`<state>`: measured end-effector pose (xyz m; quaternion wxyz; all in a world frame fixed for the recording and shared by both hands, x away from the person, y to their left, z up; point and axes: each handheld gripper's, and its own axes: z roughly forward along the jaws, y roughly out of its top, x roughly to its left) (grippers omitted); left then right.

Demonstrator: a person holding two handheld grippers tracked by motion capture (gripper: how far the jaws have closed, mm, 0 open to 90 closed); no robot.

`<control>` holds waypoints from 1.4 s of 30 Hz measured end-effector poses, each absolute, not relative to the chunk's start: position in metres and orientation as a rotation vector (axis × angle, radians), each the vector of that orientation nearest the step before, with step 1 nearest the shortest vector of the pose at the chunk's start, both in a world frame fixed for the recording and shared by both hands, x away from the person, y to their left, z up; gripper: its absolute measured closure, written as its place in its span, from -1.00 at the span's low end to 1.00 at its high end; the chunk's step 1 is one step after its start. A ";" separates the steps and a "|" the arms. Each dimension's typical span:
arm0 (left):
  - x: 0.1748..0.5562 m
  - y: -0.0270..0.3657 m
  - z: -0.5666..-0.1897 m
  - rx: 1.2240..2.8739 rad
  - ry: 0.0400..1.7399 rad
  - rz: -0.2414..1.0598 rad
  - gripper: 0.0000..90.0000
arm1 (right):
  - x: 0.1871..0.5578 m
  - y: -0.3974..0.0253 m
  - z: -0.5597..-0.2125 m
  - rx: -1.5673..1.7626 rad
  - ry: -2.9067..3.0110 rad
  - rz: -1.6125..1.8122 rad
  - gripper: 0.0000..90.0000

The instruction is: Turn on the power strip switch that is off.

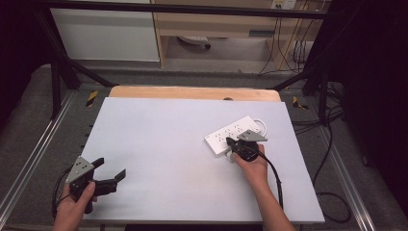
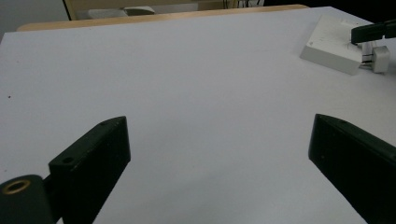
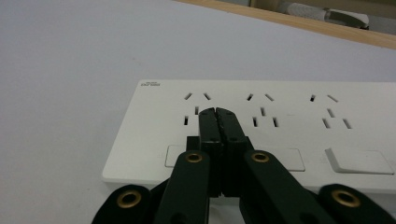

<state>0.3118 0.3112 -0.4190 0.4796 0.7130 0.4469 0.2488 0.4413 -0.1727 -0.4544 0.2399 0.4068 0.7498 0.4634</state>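
High view: a pale grey rectangular table top fills the middle, with a light wooden edge along its far side. A white plastic power strip with rows of sockets lies flat on the right half of the table, angled from near-left to far-right. The right gripper, black and held in a person's right hand, sits over the strip's near-left end, its jaws closed together. The left gripper, held in the left hand at the near-left corner, is well apart from the strip with its jaws spread wide and nothing between them.

Left gripper view: two black jaws rise wide apart over the bare table top. The power strip lies far right, with a small white plug just beside its near edge.

Right gripper view: the two black jaws are pressed together, tips resting over the socket holes at the strip's left end. They grip nothing. A row of white rocker switches runs along the strip's near edge.
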 end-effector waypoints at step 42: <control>0.312 0.310 -0.420 1.752 1.086 0.599 -0.88 | 0.443 -0.174 -0.457 1.138 2.053 1.251 1.00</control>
